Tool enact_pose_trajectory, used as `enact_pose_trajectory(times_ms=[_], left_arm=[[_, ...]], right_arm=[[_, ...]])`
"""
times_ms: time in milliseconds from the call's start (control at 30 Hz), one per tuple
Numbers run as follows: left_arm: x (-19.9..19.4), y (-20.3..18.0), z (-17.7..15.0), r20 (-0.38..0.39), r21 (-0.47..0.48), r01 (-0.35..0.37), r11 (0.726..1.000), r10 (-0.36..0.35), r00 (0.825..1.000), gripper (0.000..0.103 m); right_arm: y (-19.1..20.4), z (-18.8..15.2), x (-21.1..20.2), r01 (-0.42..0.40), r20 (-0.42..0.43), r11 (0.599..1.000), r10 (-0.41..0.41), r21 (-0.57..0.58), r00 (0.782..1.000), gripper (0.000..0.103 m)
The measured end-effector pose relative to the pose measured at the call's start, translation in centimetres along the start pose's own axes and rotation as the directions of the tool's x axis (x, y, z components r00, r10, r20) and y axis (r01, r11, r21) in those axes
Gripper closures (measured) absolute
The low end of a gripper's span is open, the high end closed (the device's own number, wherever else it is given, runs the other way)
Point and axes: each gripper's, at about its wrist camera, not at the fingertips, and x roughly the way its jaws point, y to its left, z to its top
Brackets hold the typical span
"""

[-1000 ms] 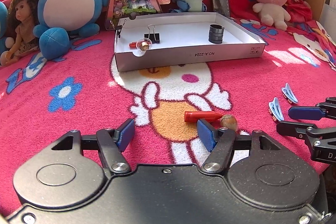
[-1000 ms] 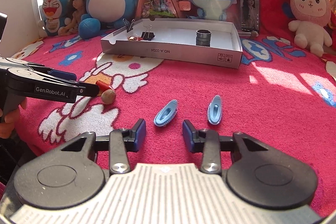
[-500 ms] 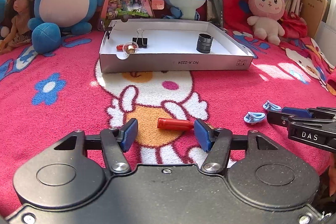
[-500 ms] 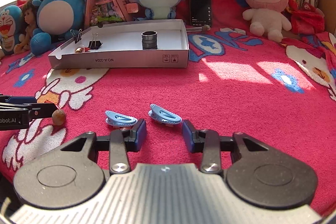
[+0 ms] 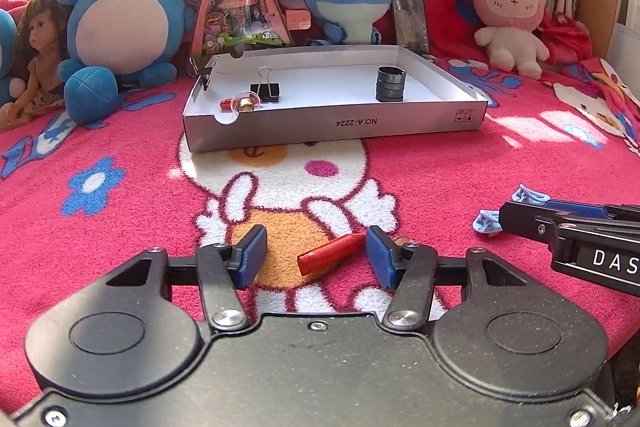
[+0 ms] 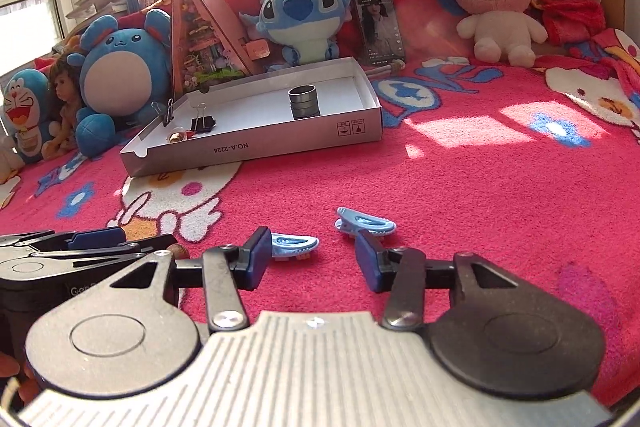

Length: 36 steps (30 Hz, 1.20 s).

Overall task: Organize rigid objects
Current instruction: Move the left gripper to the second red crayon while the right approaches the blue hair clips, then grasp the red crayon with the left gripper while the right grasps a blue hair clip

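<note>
Your left tool (image 5: 316, 257) was closing around a red plastic tube (image 5: 331, 253), pads not yet pressing it. Your right tool (image 6: 308, 259) was opening, empty, near two light-blue plastic hair clips (image 6: 294, 242) on the pink blanket (image 6: 460, 187).

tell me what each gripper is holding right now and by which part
Nothing is held yet. The left gripper is closing around the red stick; the right gripper is opening by the blue hair clips.
</note>
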Motion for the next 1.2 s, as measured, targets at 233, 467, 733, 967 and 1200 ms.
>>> enact_pose_trajectory(times_ms=[233, 467, 733, 967, 1200], left_arm=[[-0.2, 0.5, -0.1, 0.003, -0.016, 0.007, 1.000, -0.007, 1.000, 0.067], [-1.1, 1.6, -0.6, 0.001, -0.003, -0.001, 1.000, 0.001, 1.000, 0.061], [-1.5, 3.7, -0.9, -0.012, 0.003, -0.046, 0.999, 0.046, 0.999, 0.060], [-2.6, 4.6, -1.7, -0.020, 0.059, -0.049, 0.997, 0.051, 0.999, 0.052], [-3.0, 6.1, -1.8, -0.024, 0.056, -0.086, 0.995, 0.087, 0.996, 0.051]], right_arm=[[1.9, -0.7, 0.7, 0.046, 0.037, 0.999, -0.046, 0.008, 0.998, 0.035], [3.2, -1.2, 1.0, 0.071, 0.073, 0.996, -0.066, -0.061, 0.995, 0.032], [2.8, -1.3, 1.2, 0.080, 0.060, 0.994, -0.075, -0.073, 0.995, 0.031], [2.4, -1.5, 1.3, 0.083, 0.050, 0.993, -0.079, -0.078, 0.996, 0.031], [2.4, -1.5, 1.4, 0.084, 0.050, 0.993, -0.080, -0.077, 0.996, 0.031]])
